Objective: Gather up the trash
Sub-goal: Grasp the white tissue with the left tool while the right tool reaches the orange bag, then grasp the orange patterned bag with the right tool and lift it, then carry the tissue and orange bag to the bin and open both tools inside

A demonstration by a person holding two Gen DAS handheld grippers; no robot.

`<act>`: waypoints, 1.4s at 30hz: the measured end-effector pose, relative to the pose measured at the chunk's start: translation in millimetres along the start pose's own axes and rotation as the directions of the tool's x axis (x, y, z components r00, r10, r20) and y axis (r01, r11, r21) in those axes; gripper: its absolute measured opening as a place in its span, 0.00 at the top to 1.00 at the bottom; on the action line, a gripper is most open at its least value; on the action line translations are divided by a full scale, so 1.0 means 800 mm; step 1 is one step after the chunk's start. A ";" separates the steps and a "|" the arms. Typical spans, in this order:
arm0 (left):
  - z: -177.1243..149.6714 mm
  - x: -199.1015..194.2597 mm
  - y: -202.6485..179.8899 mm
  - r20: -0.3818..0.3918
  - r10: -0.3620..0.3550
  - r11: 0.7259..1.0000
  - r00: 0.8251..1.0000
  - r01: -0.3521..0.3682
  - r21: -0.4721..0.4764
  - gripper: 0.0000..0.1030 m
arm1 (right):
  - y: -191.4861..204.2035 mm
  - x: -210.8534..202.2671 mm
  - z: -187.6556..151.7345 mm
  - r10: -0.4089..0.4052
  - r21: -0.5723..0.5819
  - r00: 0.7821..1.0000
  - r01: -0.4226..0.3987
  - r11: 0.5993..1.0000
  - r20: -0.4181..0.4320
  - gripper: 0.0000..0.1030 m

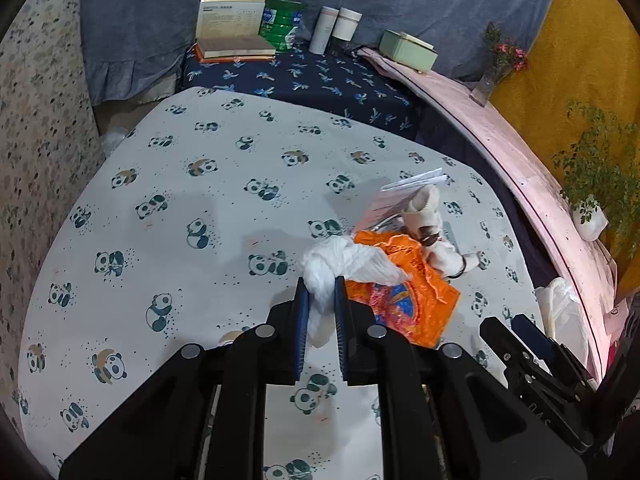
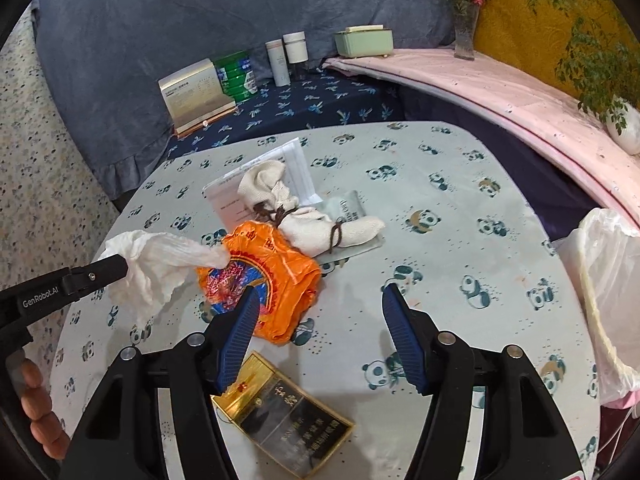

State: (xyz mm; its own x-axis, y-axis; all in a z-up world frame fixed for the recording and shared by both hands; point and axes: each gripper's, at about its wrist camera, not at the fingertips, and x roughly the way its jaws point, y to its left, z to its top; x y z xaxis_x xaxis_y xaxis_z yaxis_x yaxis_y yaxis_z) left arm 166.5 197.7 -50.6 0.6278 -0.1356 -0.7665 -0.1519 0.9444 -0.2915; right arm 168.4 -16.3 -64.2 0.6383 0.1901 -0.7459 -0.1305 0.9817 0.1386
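Observation:
My left gripper (image 1: 322, 290) is shut on a crumpled white tissue (image 1: 344, 260) and holds it just above the panda-print table (image 1: 180, 220). The right wrist view shows that gripper (image 2: 120, 266) from the side with the tissue (image 2: 160, 260) hanging from it. An orange plastic bag (image 2: 276, 276) lies crumpled right beside the tissue. My right gripper (image 2: 320, 294) is open over the table with nothing between its fingers; its left finger stands in front of the bag's near edge. A gold and black cigarette box (image 2: 284, 420) lies beneath it.
Beige cloth pouches (image 2: 320, 228) tied with brown cord lie on papers (image 2: 298, 168) behind the orange bag. A white trash bag (image 2: 608, 280) gapes at the table's right edge. Boxes (image 2: 196, 92), bottles (image 2: 288, 56), a vase (image 2: 466, 32) and a potted plant (image 2: 624, 120) line the back and the pink ledge.

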 end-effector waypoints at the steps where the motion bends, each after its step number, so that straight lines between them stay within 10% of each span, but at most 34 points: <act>1: -0.001 0.002 0.003 -0.003 0.003 1.000 1.000 -0.003 -0.003 0.88 | 0.001 0.005 0.000 0.000 -0.001 1.000 0.000 1.000 -0.007 0.44; 22: -0.007 0.017 -0.004 -0.018 0.003 1.000 1.000 -0.003 0.015 0.88 | 0.011 0.046 -0.009 0.084 0.017 0.995 -0.083 0.996 -0.058 0.98; 42: -0.031 -0.052 -0.172 0.014 -0.149 0.965 0.989 0.142 0.221 0.88 | -0.125 -0.131 0.005 -0.101 0.169 0.974 0.066 0.983 0.204 0.98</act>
State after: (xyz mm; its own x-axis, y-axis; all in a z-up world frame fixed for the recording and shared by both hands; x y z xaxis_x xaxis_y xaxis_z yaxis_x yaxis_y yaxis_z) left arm 142.4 65.7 7.1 0.6538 -0.2703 -0.7068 0.1116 0.9583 -0.2633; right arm 117.4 -134.5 3.0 0.7892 0.0880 -0.6078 0.0426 0.9795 0.1970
